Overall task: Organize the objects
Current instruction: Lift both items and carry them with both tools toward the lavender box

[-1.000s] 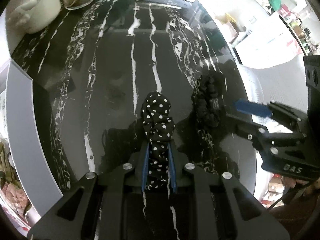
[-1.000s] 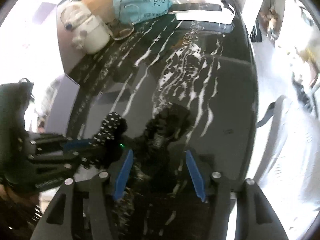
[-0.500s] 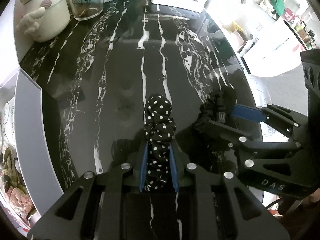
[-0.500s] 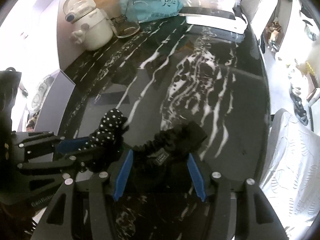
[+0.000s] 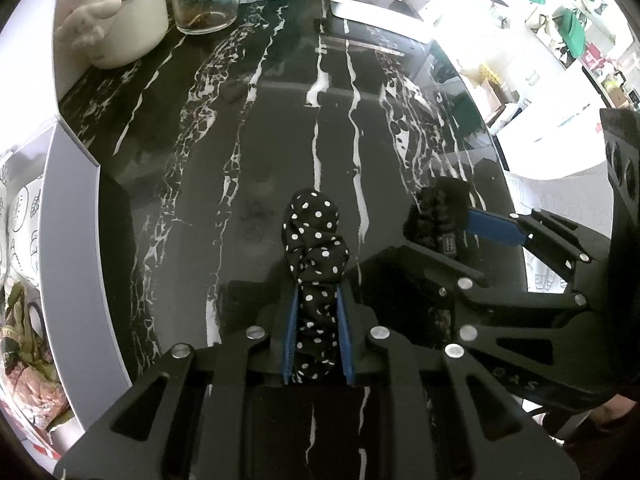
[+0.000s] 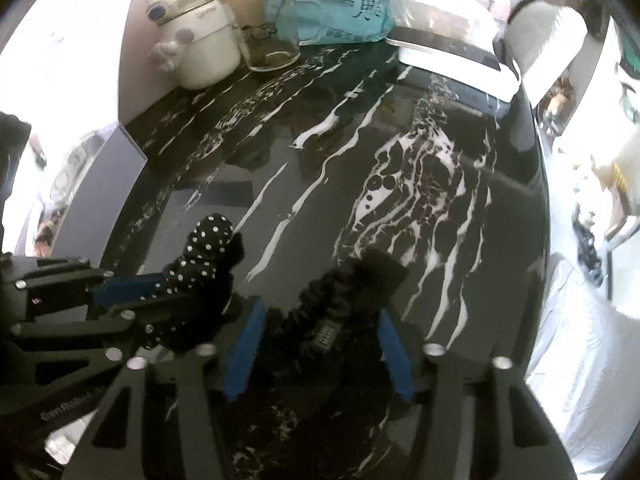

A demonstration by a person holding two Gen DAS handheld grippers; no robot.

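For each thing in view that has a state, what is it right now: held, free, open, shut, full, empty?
Left gripper: shut on the dotted scrunchie.
Dotted scrunchie: clamped, its far end sticking out.
Right gripper: jaws just closing around the black scrunchie; grip not clear.
Black scrunchie: between the right jaws.
Glass: upright, nearly empty, brown dregs.
White pot: lid on.

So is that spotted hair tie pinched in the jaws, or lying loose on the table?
Pinched. The left gripper has its blue jaws pressed against both sides of the polka-dot scrunchie, squeezing it narrow; its free end bulges out ahead.

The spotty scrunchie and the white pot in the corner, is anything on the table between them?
No. In the left wrist view, only bare marble table lies between the polka-dot scrunchie and the white pot.
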